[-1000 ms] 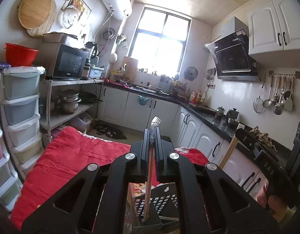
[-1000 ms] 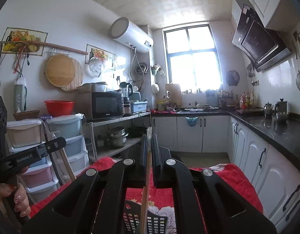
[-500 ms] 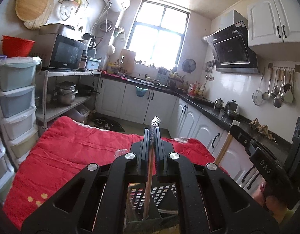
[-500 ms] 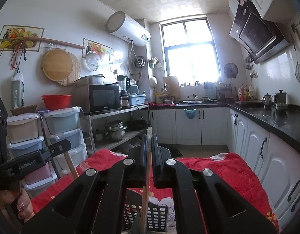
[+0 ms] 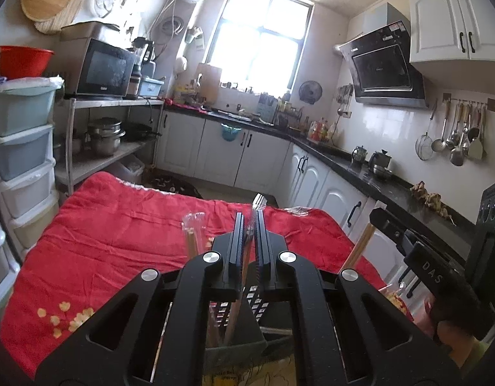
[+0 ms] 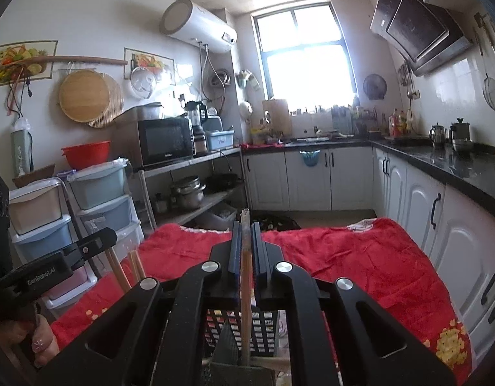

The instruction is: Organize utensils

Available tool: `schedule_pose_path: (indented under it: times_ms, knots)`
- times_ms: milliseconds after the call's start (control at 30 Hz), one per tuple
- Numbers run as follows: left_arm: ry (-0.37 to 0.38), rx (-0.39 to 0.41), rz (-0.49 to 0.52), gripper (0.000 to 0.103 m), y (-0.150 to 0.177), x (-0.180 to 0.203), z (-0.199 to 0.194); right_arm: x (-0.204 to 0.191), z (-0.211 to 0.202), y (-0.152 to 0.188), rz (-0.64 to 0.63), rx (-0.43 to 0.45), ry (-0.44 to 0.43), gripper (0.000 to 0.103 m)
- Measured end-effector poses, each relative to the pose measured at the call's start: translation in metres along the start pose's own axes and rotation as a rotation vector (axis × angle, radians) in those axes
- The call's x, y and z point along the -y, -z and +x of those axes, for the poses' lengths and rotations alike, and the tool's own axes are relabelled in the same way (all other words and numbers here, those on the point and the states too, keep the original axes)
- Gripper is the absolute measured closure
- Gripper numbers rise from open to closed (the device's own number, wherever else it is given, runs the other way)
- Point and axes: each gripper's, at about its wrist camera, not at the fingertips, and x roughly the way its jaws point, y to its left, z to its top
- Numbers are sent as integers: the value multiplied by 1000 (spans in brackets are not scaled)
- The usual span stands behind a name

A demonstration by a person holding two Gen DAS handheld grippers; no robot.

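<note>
Both tongs dropped lower: left tongs (image 5: 249, 222) pinch the fork (image 5: 257, 202), right tongs (image 6: 246, 234) loosening around chopsticks (image 6: 246, 257), both over the black caddy (image 6: 241, 331) mid-desk. Nothing's released yet, I think.

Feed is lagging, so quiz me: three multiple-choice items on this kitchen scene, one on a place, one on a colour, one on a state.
1. The black holder stands on: A the red cloth; B the counter; C the shelf.
2. The basin atop the drawers is: A blue; B red; C green.
3. The fork has its tines pointing: A up; B down; C sideways.
Answers: A, the cloth shows all around it; B, it is plainly red; A, the tines sit at its top end.
</note>
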Motion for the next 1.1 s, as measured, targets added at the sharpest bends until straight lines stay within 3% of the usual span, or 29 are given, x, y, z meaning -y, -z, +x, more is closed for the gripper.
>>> schedule_pose_path:
  times_ms: [100,233,333,500,800,1100]
  knots:
    - [-3,-6,1,88,1,-1,-1,-1,-3,-1,2,-11,-6,89]
    - [-7,-19,-6,82,1,-4,-3,-1,-6,-2,0,-20,-10,87]
    - [-11,-19,-10,62,2,-5,-6,-1,-11,-3,5,-25,-8,78]
    - [-26,-30,-29,40,4,-10,-11,0,-14,-3,1,-47,-1,71]
    - [-43,-52,-51,11,6,-16,-25,1,-28,0,-12,-66,12,61]
    - [-46,-42,-52,11,9,-13,-42,1,-43,4,-14,-71,13,50]
